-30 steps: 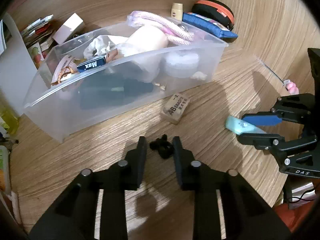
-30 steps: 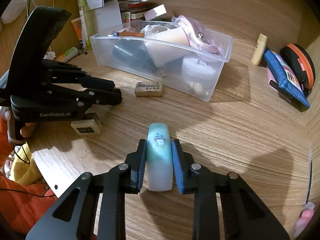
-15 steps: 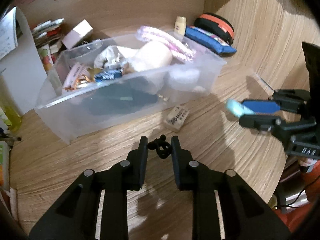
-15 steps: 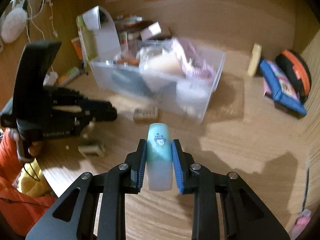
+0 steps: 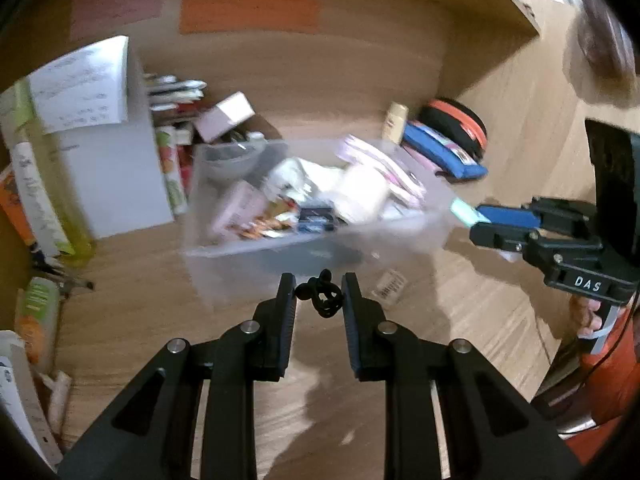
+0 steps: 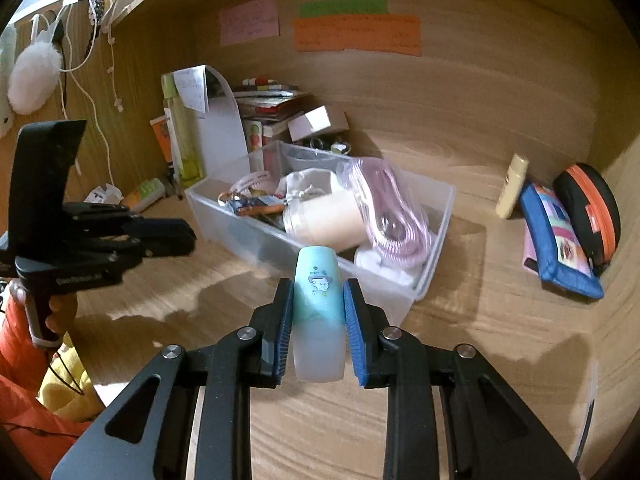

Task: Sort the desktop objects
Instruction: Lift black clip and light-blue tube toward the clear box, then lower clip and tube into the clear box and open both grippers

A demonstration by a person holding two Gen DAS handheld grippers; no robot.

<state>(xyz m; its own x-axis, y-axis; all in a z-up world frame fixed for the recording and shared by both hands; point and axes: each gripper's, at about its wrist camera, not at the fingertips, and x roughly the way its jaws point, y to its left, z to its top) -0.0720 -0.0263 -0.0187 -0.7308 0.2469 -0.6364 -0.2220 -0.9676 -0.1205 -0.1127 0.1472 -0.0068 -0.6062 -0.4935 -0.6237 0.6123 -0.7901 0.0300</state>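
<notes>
My left gripper (image 5: 319,294) is shut on a small black knotted hair tie (image 5: 321,296) and holds it in the air just in front of the clear plastic bin (image 5: 256,258). My right gripper (image 6: 316,304) is shut on a pale teal tube with a cartoon figure (image 6: 318,312), raised near the bin's right front corner (image 6: 420,284). The right gripper also shows in the left wrist view (image 5: 484,224), the left gripper in the right wrist view (image 6: 172,240). The bin holds a cream cup (image 6: 324,220), a pink coiled cord (image 6: 388,208) and other small items.
An eraser (image 5: 389,286) lies on the desk in front of the bin. A blue pouch (image 6: 558,240), a black-and-orange case (image 6: 592,208) and a small cream bottle (image 6: 512,186) sit at the right. Books and a white file holder (image 6: 222,128) stand behind the bin at the left.
Both grippers have risen off the desk and moved toward the bin. The left one closed on the black hair tie and lifted it; the right one still holds the teal tube.
</notes>
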